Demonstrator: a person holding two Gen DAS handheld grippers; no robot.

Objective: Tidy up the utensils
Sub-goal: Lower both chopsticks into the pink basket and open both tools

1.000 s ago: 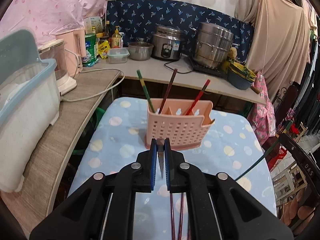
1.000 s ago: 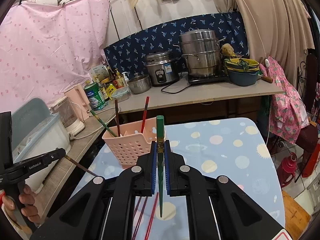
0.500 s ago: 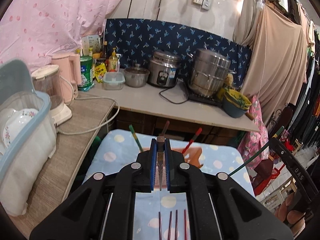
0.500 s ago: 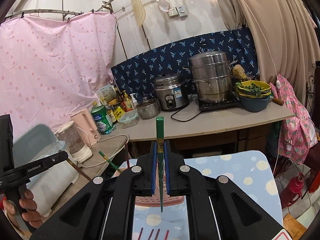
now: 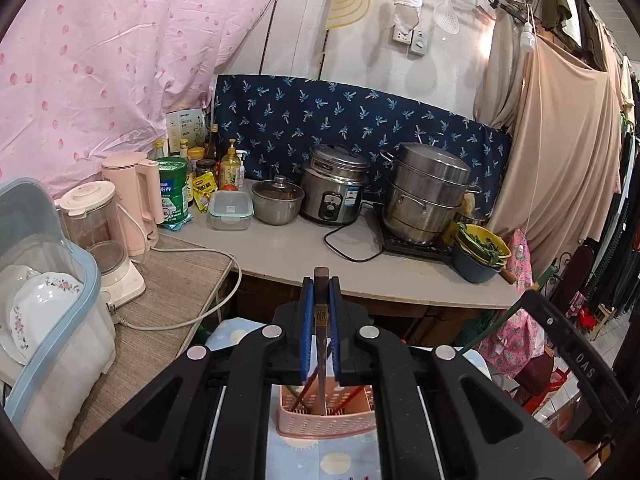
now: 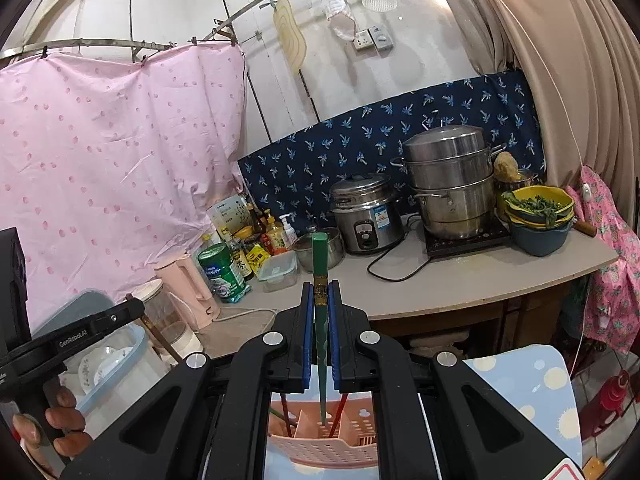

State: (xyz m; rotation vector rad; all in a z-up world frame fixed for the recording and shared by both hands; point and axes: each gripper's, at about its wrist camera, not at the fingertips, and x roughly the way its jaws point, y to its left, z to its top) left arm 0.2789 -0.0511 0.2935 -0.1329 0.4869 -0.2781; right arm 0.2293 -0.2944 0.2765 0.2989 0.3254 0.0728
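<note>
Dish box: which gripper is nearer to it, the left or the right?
Left. The left gripper is beside the dish box; the right gripper is farther, beyond the left one.

Rice cooker (image 5: 334,186) & steamer pot (image 5: 426,192) on counter (image 5: 304,252); pink kettle (image 5: 134,200) at left.

Both wrist cams close above the pink perforated plastic utensil basket (image 5: 326,416), left looking just down past it to the grey countertop (image 5: 304,256), right from further right (image 6: 324,444), shared: basket, steel stacked steamer pot (image 5: 426,192) (image 6: 450,182)
</note>
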